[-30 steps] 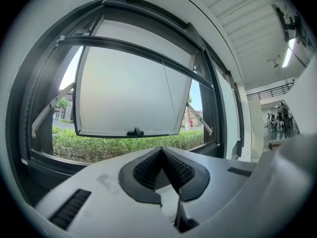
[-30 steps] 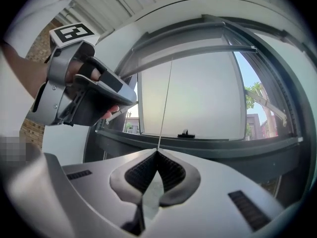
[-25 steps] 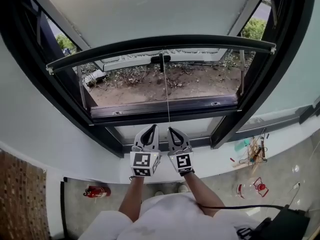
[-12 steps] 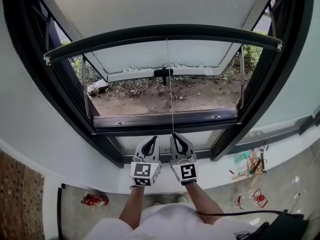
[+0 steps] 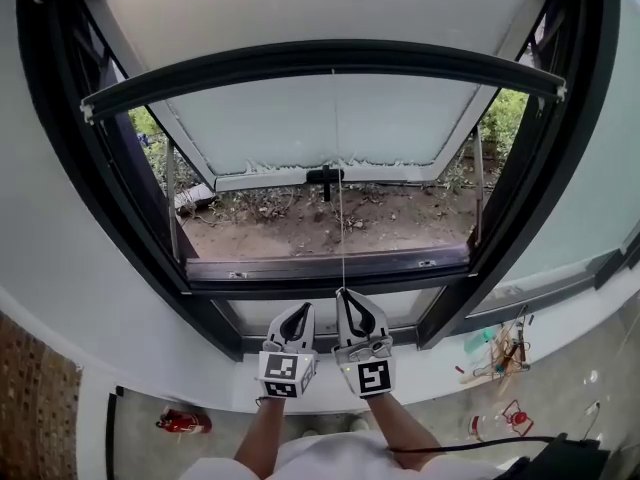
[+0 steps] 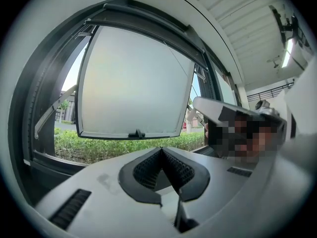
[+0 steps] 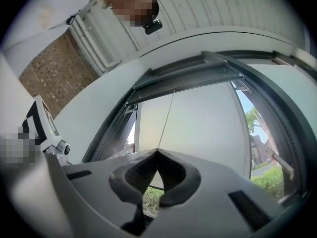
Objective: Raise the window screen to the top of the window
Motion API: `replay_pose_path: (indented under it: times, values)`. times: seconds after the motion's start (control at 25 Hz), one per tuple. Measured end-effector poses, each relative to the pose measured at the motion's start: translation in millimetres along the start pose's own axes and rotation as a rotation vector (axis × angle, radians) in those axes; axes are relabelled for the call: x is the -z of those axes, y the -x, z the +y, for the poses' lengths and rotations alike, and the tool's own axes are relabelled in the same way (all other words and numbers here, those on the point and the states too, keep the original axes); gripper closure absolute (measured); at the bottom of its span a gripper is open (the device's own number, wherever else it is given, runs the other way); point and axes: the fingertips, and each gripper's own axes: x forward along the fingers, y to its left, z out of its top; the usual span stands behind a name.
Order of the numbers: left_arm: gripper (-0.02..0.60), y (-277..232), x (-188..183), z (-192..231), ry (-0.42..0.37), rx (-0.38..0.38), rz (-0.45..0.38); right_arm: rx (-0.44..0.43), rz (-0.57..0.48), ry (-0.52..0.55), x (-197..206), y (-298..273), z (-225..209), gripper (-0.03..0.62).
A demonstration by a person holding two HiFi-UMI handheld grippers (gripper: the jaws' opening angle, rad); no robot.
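My right claw (image 5: 345, 292) is pinched shut on the thin pull cord (image 5: 340, 188), which runs straight up to the window screen bar (image 5: 200, 72) overhead; my left claw (image 5: 304, 308) sits closed and empty just beside it

White top (image 5: 330, 458); left gripper (image 5: 306, 308), right gripper (image 5: 342, 293): grey-white shells, black ribbed fingers (image 6: 146, 170), square-marker cubes (image 5: 283, 370).

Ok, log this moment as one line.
left hand-held gripper: shut, empty | right hand-held gripper: shut on pull cord | screen bar: partway up window frame
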Motion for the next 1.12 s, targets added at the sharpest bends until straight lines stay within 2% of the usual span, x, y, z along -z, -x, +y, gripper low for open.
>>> replay_pose_path:
  times: [0.28, 0.36, 0.52, 0.64, 0.8, 1.12]
  values:
    - [0.58, 2, 5, -1, 0.001, -0.001, 0.01, -0.021, 0.018, -0.014, -8, -13, -12, 0.594]
    - [0.58, 5, 7, 0, 0.002, -0.008, 0.016, -0.012, -0.03, -0.041, -25, -19, -16, 0.595]
    - [0.58, 6, 7, 2, -0.001, -0.012, 0.014, -0.025, -0.064, 0.019, -45, -32, -18, 0.594]
    - [0.58, 5, 4, 2, -0.006, -0.01, 0.012, -0.016, -0.124, 0.006, -67, -44, -20, 0.594]
    - [0.58, 6, 7, 4, -0.014, -0.017, 0.022, -0.041, -0.125, 0.011, -73, -54, -21, 0.594]
    - [0.58, 7, 10, 8, -0.012, -0.022, 0.031, -0.084, -0.231, -0.07, -139, -61, -22, 0.594]
